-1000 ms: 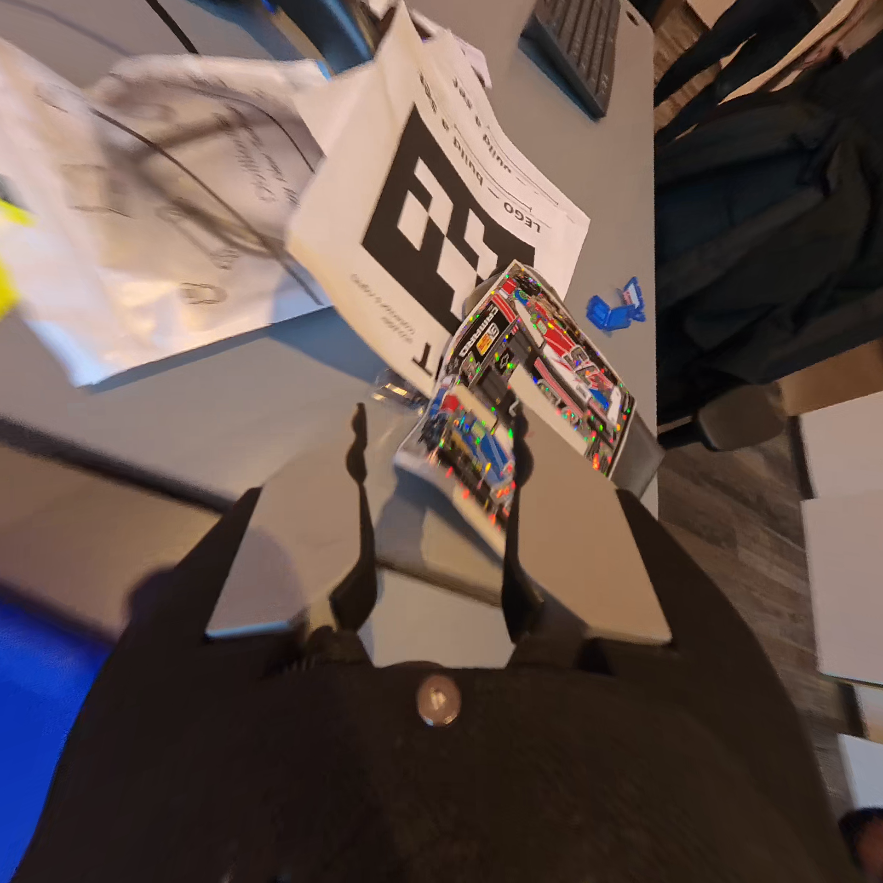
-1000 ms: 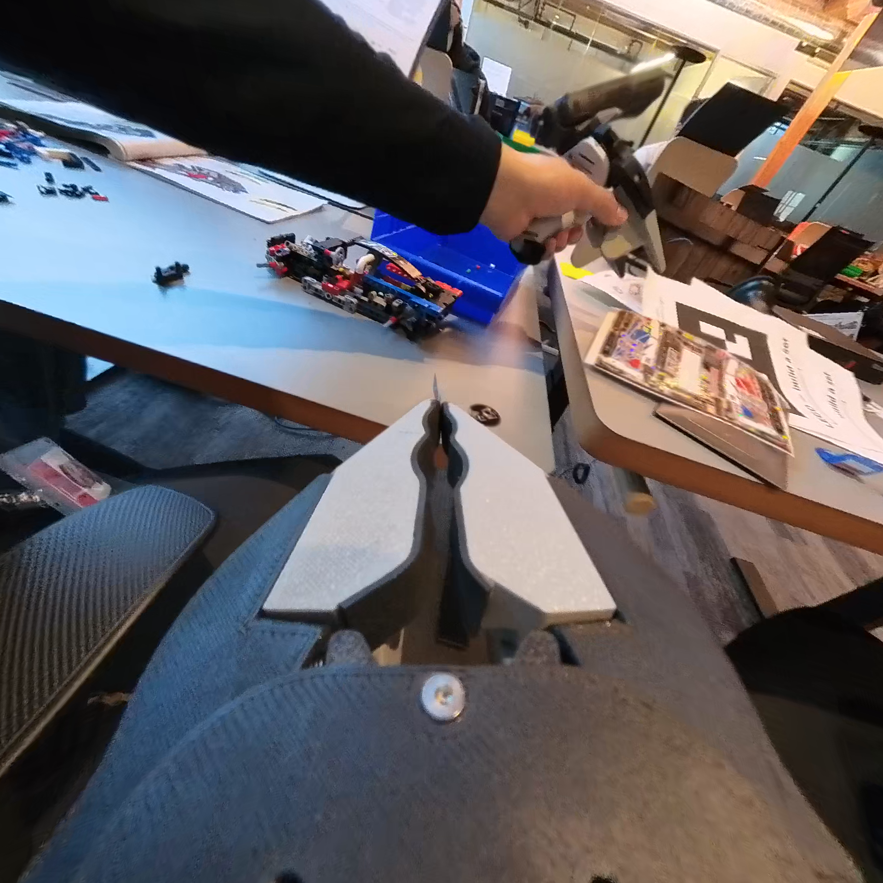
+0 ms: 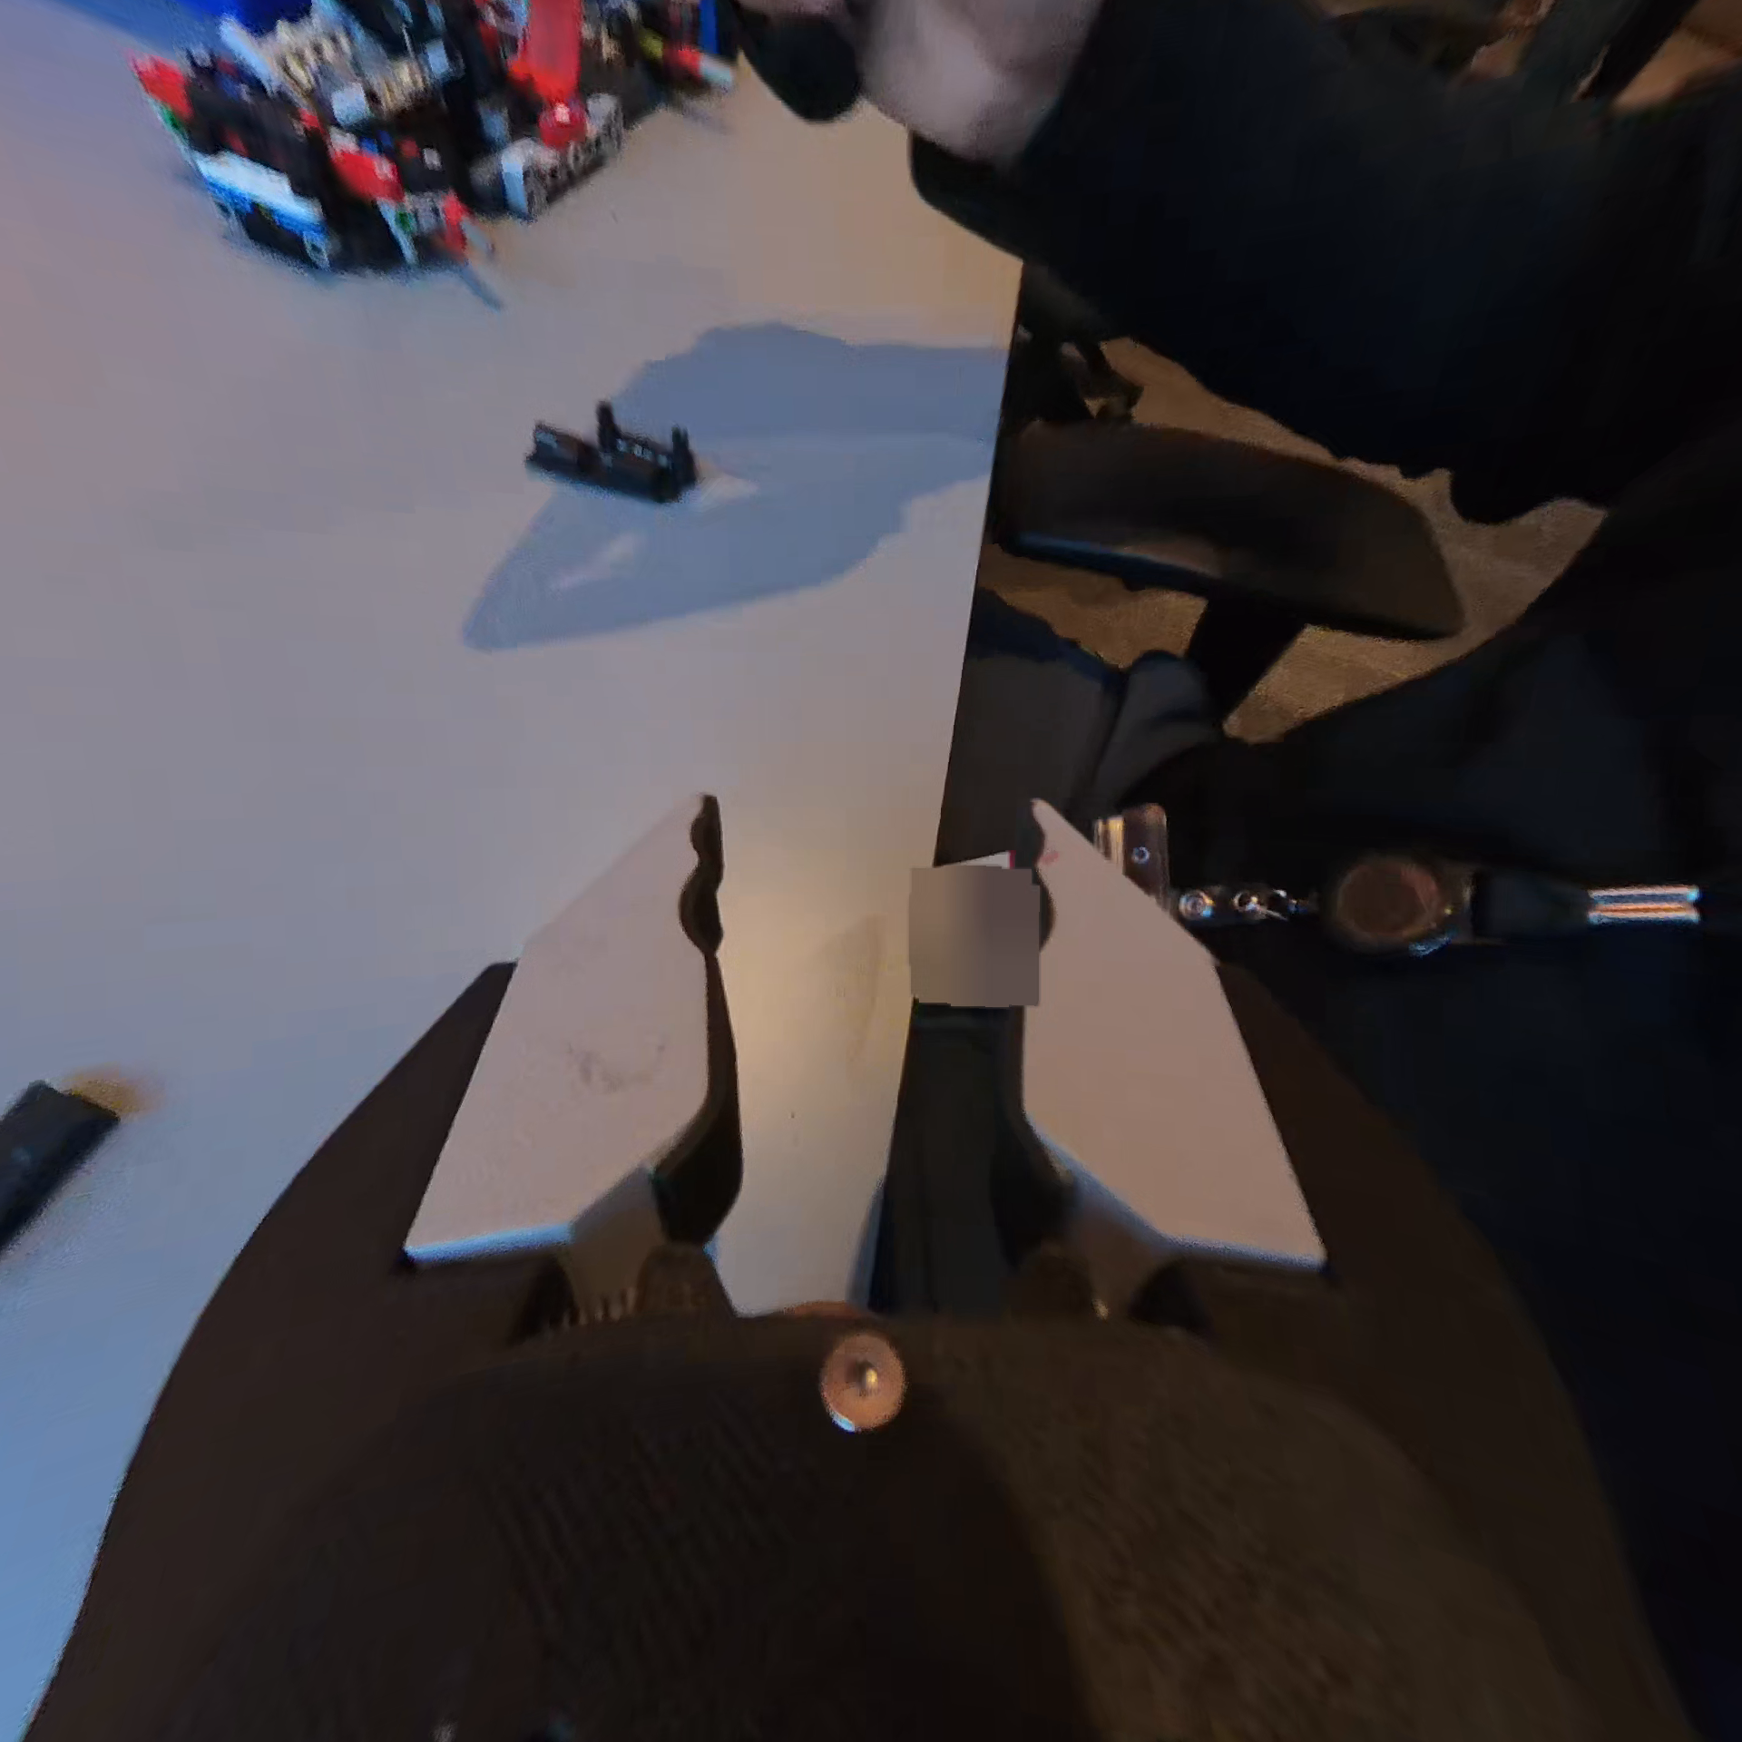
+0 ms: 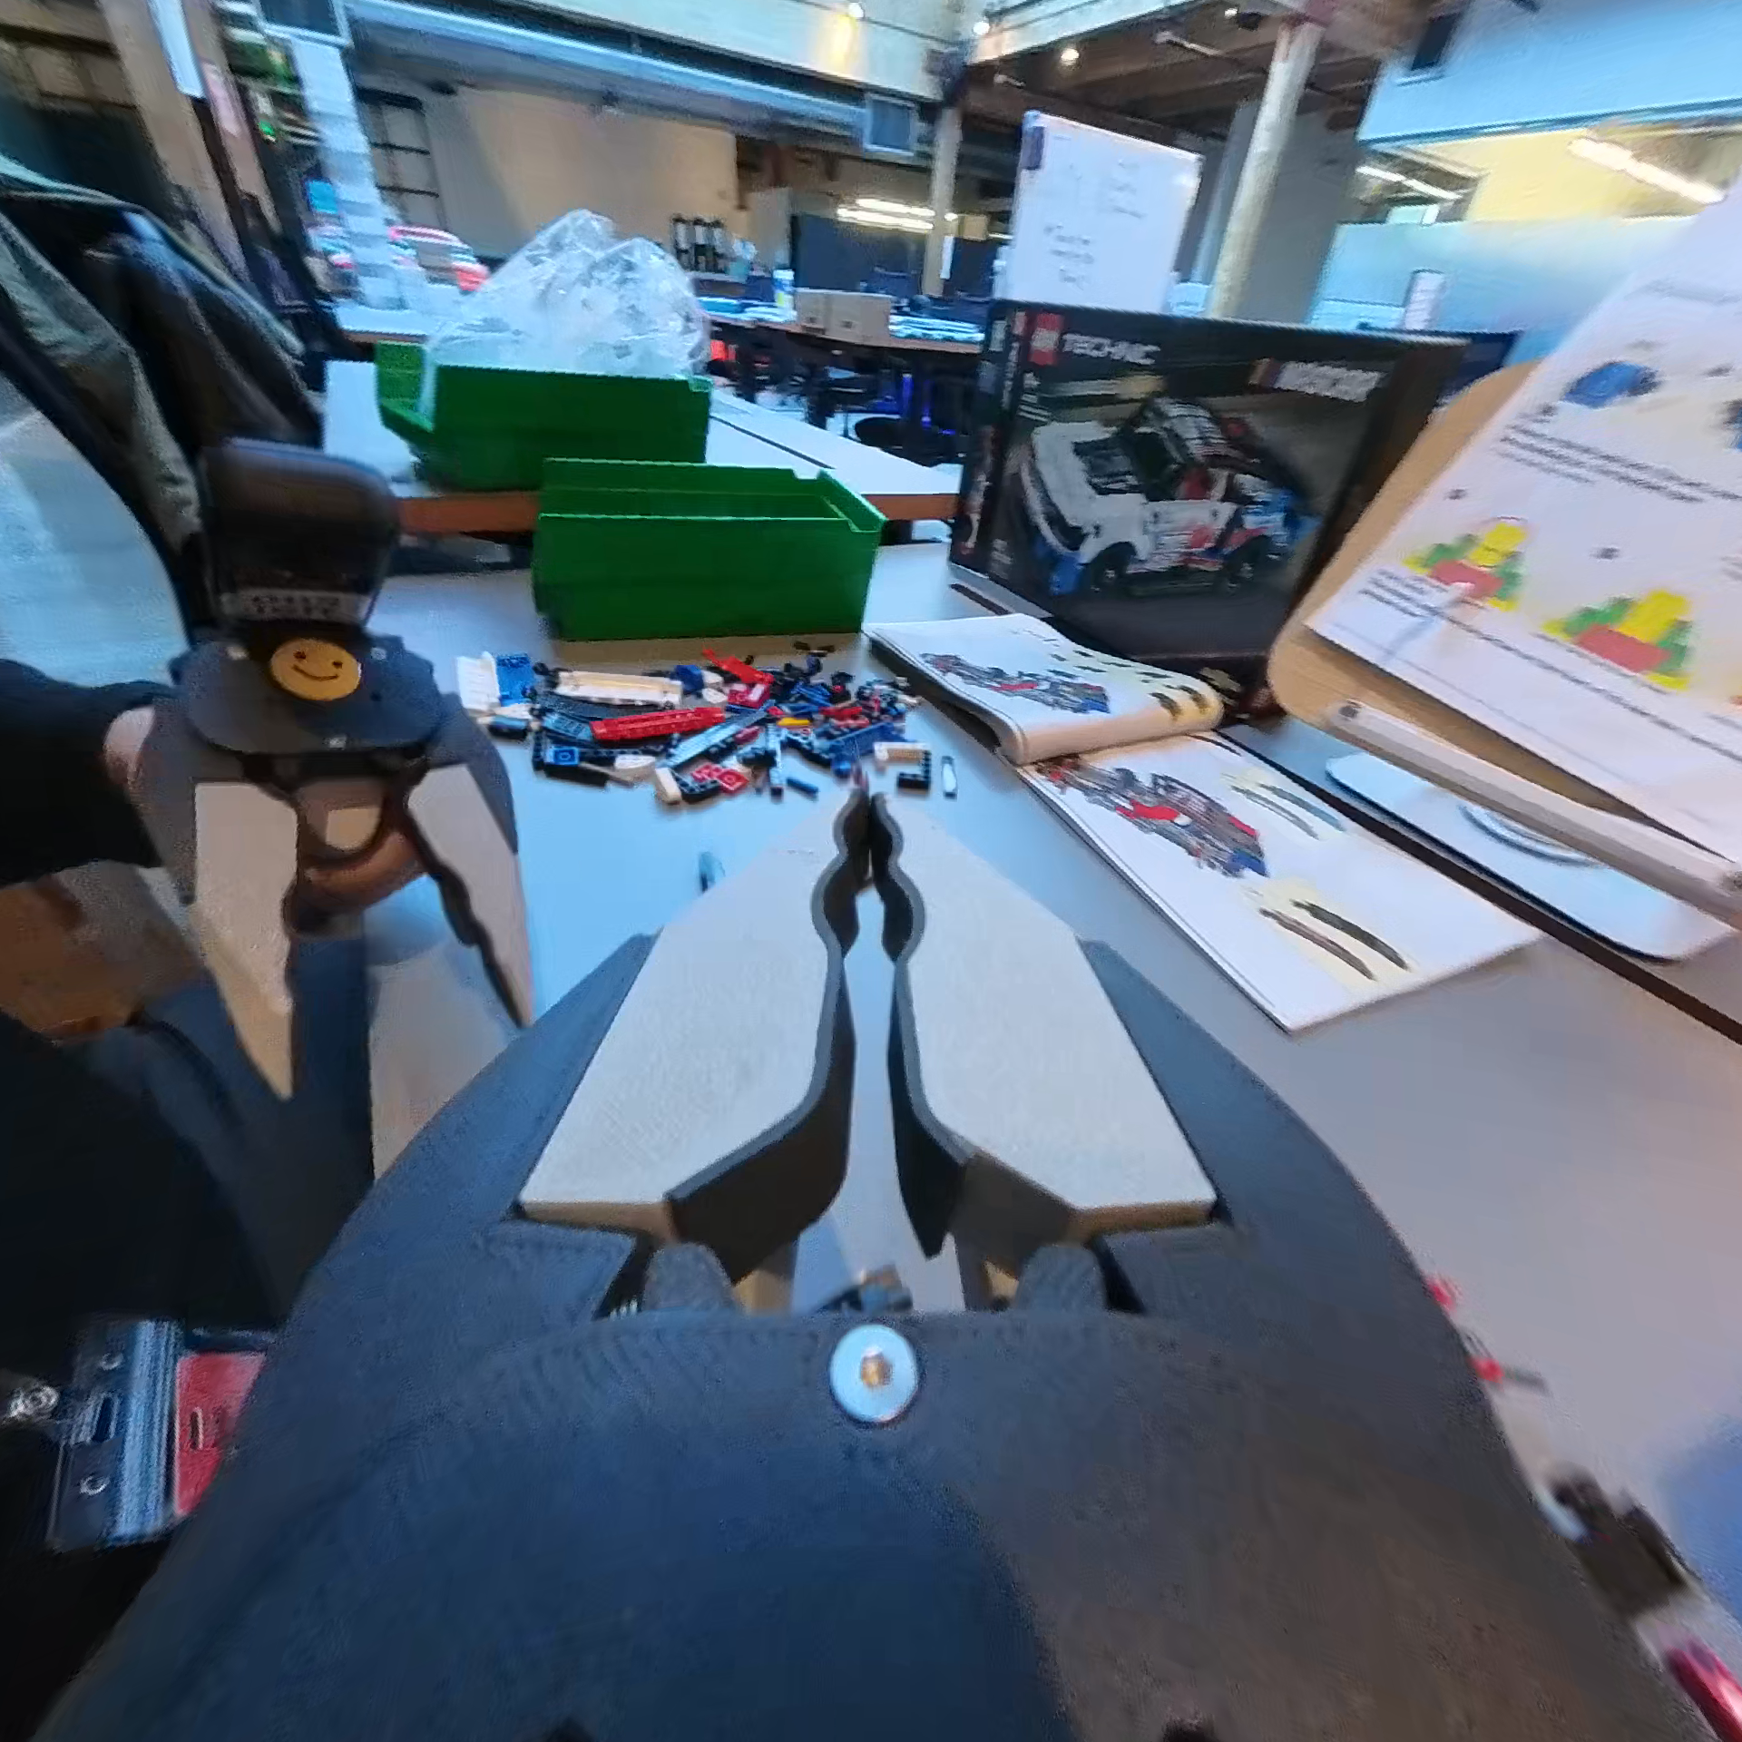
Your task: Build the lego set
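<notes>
Over the table edge, left gripper (image 3: pixel 872 829) spread empty, right gripper (image 4: pixel 867 811) closed, nothing held, loose bricks (image 4: pixel 716 726) beyond

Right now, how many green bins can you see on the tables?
2. One green bin sits on the near table behind the loose brick pile; a second green bin, holding clear plastic bags, sits farther back left. Others may be hidden.

Left gripper (image 3: pixel 872 820) held over table (image 3: pixel 283 754) edge, jaws spread, empty. Right gripper (image 4: pixel 869 811) held level, fingertips nearly touching, empty.
</notes>
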A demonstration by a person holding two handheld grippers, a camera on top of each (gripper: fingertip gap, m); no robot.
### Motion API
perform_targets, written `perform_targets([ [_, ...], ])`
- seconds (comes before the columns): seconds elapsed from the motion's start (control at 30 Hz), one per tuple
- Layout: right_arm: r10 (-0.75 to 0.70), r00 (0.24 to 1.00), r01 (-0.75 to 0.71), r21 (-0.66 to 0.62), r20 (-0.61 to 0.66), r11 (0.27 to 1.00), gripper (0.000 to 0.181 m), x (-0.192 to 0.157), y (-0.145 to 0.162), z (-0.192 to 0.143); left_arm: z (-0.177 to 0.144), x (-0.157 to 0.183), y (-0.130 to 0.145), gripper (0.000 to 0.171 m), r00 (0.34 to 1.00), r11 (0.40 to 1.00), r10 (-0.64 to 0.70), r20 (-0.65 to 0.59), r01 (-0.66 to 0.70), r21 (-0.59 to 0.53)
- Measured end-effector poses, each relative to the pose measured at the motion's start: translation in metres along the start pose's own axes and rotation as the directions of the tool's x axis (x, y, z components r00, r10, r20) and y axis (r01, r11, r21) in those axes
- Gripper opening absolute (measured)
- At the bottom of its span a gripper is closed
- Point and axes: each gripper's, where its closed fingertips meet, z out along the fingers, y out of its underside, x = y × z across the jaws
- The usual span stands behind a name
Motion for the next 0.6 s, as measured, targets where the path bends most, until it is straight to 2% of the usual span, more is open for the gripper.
perform_targets([
  [0.13,0.023,0.994,-0.024,0.003,0.102,1.0,0.0,-0.007,0.002,0.048,0.0,-0.006,0.019,0.055,0.999,1.0,0.0,0.043,0.0,-0.007],
  [0.3,-0.022,0.98,0.024,-0.01,0.199,1.0,0.0,-0.014,0.011,0.093,-0.01,-0.007,0.017,0.053,0.999,0.998,-0.015,0.046,0.012,0.059],
  [0.4,-0.032,0.967,0.032,0.004,0.253,0.999,0.0,-0.016,0.016,0.105,-0.011,-0.006,0.016,0.053,0.998,0.996,-0.066,-0.011,0.067,0.064],
  [0.5,-0.022,0.952,0.029,-0.02,0.307,0.999,0.0,-0.025,0.025,0.109,-0.011,0.0,0.008,0.053,0.986,0.989,-0.112,-0.12,0.123,0.088],
  [0.57,-0.05,0.951,0.06,-0.023,0.304,0.998,0.0,-0.03,0.031,0.109,-0.013,0.0,-0.003,0.053,0.983,0.986,-0.095,-0.155,0.115,0.123],
  [0.6,-0.06,0.951,0.073,-0.031,0.304,0.997,0.0,-0.032,0.035,0.109,-0.013,-0.007,-0.009,0.053,0.99,0.986,-0.064,-0.128,0.082,0.146],
])
